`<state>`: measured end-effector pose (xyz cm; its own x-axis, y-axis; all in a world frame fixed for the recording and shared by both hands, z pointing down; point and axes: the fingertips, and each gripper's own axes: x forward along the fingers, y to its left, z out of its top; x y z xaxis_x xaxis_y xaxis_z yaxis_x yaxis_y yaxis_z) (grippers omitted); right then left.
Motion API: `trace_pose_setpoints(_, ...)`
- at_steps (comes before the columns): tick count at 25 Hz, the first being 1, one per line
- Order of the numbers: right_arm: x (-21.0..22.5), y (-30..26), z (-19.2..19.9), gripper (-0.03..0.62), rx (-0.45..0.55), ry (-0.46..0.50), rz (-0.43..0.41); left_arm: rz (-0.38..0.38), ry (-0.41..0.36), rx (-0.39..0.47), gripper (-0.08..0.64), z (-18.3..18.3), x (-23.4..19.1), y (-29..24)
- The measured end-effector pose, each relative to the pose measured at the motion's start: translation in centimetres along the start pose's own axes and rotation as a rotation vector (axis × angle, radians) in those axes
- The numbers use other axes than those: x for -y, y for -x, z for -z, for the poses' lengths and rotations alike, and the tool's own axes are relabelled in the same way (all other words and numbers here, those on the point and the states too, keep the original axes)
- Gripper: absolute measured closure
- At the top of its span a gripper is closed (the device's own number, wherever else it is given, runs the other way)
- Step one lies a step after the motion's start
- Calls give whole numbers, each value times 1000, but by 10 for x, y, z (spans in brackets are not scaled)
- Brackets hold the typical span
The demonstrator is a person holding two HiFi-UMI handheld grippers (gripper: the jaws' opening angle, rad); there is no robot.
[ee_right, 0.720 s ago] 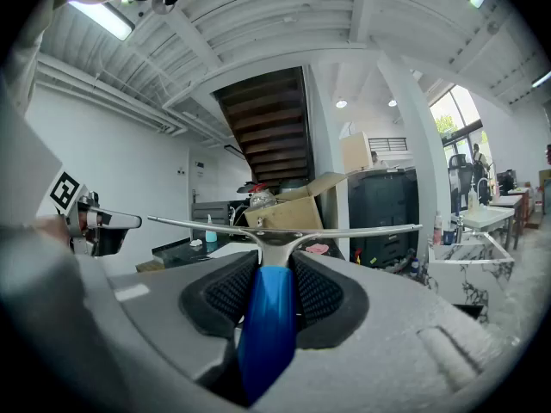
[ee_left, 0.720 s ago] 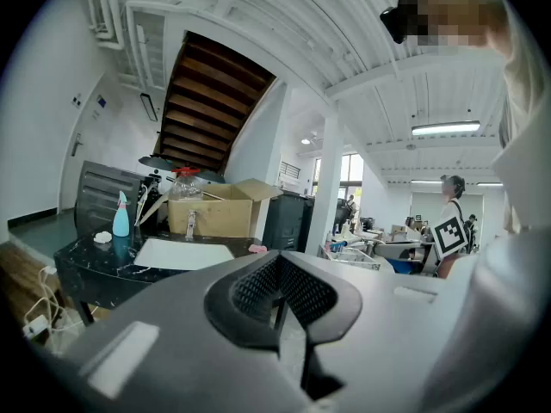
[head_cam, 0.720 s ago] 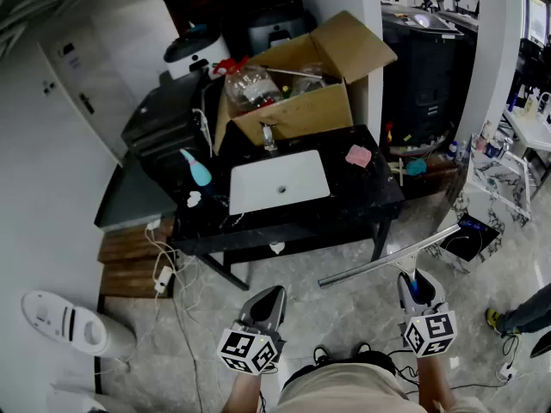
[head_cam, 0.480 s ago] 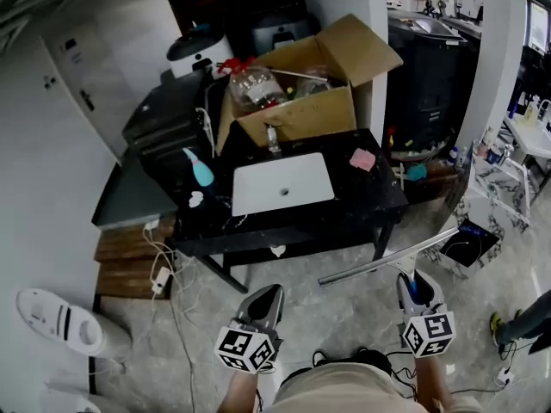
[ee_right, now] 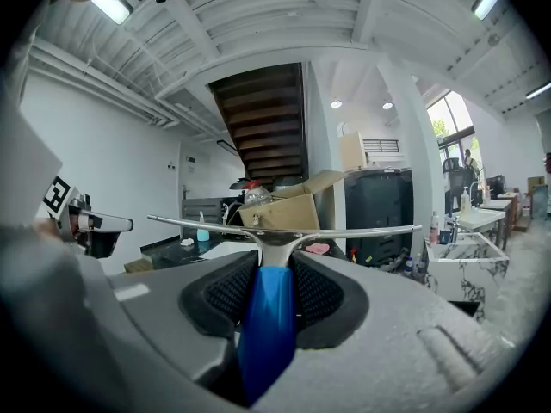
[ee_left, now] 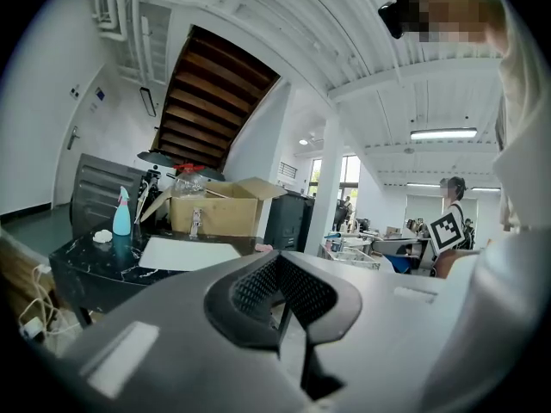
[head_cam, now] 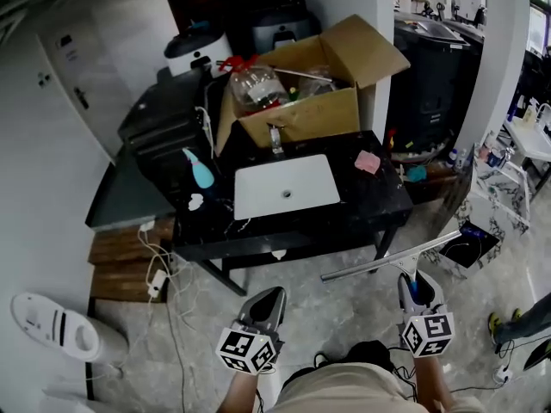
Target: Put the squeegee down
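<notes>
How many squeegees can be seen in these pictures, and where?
1. The squeegee is in the right gripper, its blue handle clamped between the fingers, short of the black table. The cardboard box may hide others.

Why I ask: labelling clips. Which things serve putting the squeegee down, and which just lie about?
Job: blue-handled metal squeegee, right tool shut on it.
Lying about: open cardboard box, light blue spray bottle, pink sponge, white rectangular basin.
</notes>
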<state>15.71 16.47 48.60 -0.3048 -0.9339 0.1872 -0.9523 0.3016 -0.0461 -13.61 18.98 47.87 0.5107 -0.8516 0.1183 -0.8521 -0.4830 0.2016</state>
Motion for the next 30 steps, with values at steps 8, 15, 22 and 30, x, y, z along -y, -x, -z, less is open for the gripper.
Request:
trace_pose_setpoints(8,13,-19,6,466,-49,11,42,11,48,-43,545,14,-16,-27)
trace_pose_setpoints(15,29,-78,14,466,-66,-39,31,-23,24,-59,545,-2,-44,-71)
trace_pose_setpoints(22,49,-166,-7,466,-30,-36,-11,-69,-25,-68,545,-38,-81,-130)
trace_pose_setpoints(30,81,-237,-14,466,-29,-43,-44,-54,-47,-58,545,-58,-91,-205)
